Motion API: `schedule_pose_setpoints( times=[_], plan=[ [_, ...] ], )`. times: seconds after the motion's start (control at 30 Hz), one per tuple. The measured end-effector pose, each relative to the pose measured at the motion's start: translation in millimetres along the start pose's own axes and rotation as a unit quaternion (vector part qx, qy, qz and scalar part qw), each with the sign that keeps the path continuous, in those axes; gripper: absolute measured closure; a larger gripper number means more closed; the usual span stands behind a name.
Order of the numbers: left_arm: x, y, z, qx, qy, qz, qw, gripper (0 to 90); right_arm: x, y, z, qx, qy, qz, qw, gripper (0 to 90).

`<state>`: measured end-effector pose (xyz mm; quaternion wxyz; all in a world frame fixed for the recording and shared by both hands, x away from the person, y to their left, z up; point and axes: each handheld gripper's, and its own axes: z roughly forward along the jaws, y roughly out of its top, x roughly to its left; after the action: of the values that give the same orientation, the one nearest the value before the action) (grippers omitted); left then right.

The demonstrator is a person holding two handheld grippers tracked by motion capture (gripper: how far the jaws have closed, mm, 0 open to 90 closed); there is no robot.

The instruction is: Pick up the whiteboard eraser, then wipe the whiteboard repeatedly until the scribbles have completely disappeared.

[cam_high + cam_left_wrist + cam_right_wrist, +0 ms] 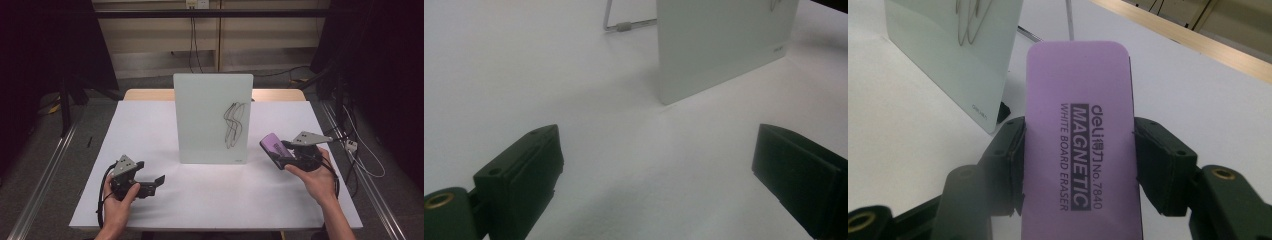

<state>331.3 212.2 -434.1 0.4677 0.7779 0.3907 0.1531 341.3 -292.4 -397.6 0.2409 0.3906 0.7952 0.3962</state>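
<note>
A small white board (pixel 212 117) stands upright at the table's middle, with black squiggles (pixel 233 124) drawn on its right half. My right gripper (pixel 286 151) is shut on a purple whiteboard eraser (pixel 274 148), held just right of the board and a little above the table. In the right gripper view the eraser (pixel 1079 145) sits clamped between both jaws, its printed face up, with the board (pixel 950 50) to its left. My left gripper (pixel 152 183) rests open near the front left of the table, with nothing between its jaws (pixel 656 170); the board's lower corner (pixel 719 50) lies ahead of it.
The white table top (pixel 150 130) has a wooden strip (pixel 145 94) at its far edge. A wire stand (pixel 624 25) props the board from behind. Cables (pixel 357 150) hang off the right side. Metal rails run along the floor on both sides.
</note>
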Motion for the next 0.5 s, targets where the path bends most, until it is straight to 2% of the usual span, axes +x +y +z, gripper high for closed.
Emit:
schedule_pose_setpoints(
  times=[0.2,0.5],
  plan=[
    [-1.1,-0.7,-1.7,0.001,0.0,-0.001,1.0,5.9,4.2,4.4,-4.1,-0.017,-0.012,-0.011,0.9997,42.2],
    [-3.1,0.8,-0.1,-0.005,0.0,-0.001,1.0,5.9,5.8,7.4,-10.1,-0.043,-0.009,-0.016,0.9989,42.2]
  ],
)
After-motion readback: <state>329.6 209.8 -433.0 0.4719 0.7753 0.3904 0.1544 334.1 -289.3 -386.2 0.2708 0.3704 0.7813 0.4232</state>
